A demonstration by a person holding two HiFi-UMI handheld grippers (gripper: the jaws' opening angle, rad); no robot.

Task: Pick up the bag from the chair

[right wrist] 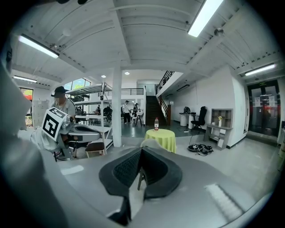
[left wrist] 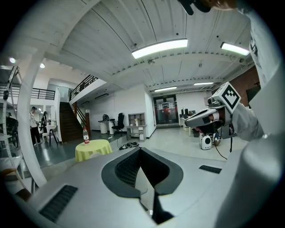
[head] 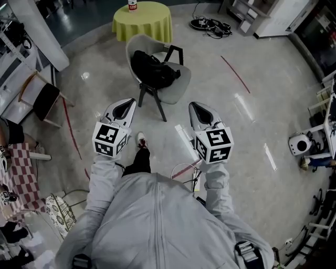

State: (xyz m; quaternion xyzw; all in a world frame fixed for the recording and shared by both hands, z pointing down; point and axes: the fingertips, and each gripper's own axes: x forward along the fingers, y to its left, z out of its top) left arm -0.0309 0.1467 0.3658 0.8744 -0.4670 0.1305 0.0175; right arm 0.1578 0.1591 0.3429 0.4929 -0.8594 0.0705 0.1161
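A black bag (head: 153, 68) lies on the seat of a pale grey chair (head: 176, 88) with dark legs, straight ahead in the head view. My left gripper (head: 127, 103) and right gripper (head: 193, 106) are held side by side in the air, short of the chair and apart from it. Both point toward it. Each has its jaws closed together at the tips with nothing between them. The left gripper view looks along its shut tips (left wrist: 140, 149); the bag is hidden there. In the right gripper view, the chair's back (right wrist: 151, 143) peeks over the shut tips (right wrist: 141, 149).
A round table with a yellow-green cloth (head: 142, 20) and a bottle (head: 132, 5) stands behind the chair. Cables (head: 210, 23) lie on the floor at the back right. A white pillar (head: 39, 31) and a small chair (head: 44, 100) are to the left, a white device (head: 299, 144) to the right.
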